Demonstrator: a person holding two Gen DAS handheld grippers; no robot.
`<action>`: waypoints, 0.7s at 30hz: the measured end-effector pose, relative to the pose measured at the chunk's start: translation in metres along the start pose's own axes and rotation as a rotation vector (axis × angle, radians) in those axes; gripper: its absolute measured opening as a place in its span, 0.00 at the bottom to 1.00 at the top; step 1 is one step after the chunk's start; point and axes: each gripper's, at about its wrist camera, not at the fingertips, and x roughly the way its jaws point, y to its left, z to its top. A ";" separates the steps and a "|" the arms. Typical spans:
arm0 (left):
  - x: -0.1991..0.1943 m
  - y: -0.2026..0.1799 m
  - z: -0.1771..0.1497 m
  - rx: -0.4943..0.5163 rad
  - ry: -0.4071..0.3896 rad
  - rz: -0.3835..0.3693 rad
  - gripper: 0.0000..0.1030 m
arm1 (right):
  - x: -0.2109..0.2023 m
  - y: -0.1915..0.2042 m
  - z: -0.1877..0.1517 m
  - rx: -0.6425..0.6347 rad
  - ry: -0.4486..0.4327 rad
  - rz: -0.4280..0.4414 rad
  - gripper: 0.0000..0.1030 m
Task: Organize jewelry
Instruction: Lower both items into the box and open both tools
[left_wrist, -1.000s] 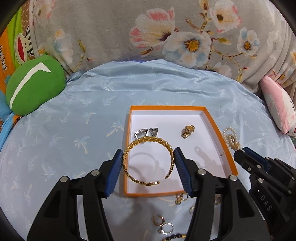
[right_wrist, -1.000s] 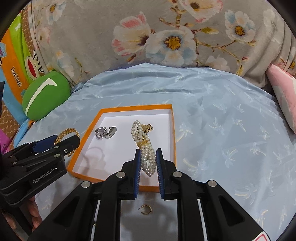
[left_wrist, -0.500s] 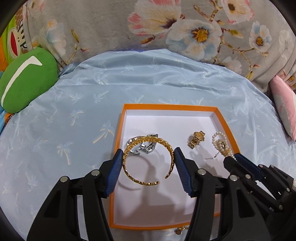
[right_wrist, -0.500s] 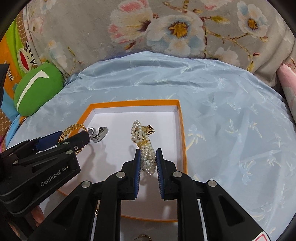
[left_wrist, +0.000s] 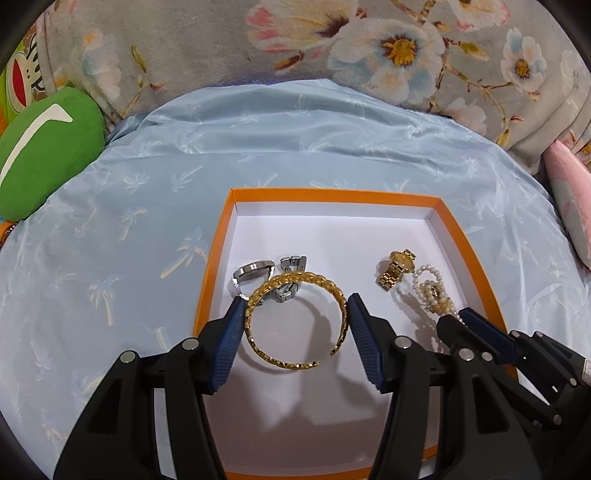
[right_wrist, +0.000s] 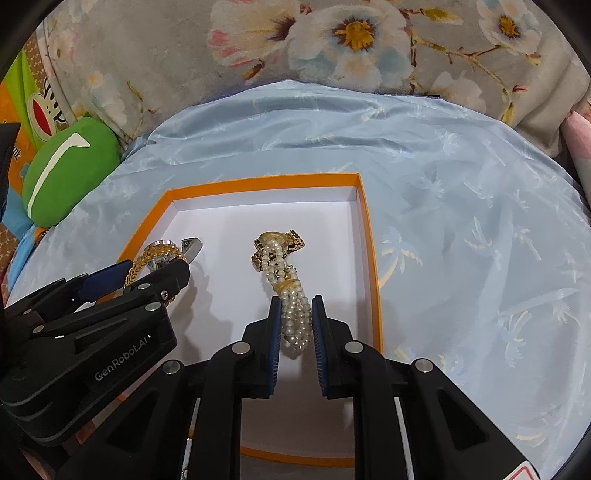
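An orange-rimmed box (left_wrist: 334, 194) with a white floor lies on the blue cloth; it also shows in the right wrist view (right_wrist: 373, 258). My left gripper (left_wrist: 295, 310) is shut on a gold cuff bracelet (left_wrist: 255, 341) and holds it over the box, above a silver watch (left_wrist: 253, 269). My right gripper (right_wrist: 295, 310) is shut on a pearl bracelet (right_wrist: 293, 314) over the box's right side, its end touching a gold watch (right_wrist: 295, 242). The pearl bracelet (left_wrist: 430, 291) and gold watch (left_wrist: 395, 267) also show in the left wrist view.
A blue cloth with palm prints (left_wrist: 110, 266) covers the surface. A green cushion (left_wrist: 40, 151) lies at far left. A floral fabric (left_wrist: 369, 55) rises behind. A pink pillow (left_wrist: 570, 199) sits at far right.
Both grippers have moved forward over the box with their bracelets. The loose earrings in front of the box have dropped out of view.
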 end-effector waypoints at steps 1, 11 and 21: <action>0.002 0.001 0.000 -0.003 0.005 0.001 0.53 | 0.002 0.000 -0.001 0.000 0.006 -0.002 0.15; 0.011 0.005 -0.004 -0.008 0.025 -0.009 0.53 | 0.002 -0.002 -0.002 -0.004 -0.002 -0.002 0.16; 0.012 0.005 -0.005 -0.008 0.031 -0.022 0.55 | -0.004 -0.003 -0.004 0.009 -0.026 0.018 0.19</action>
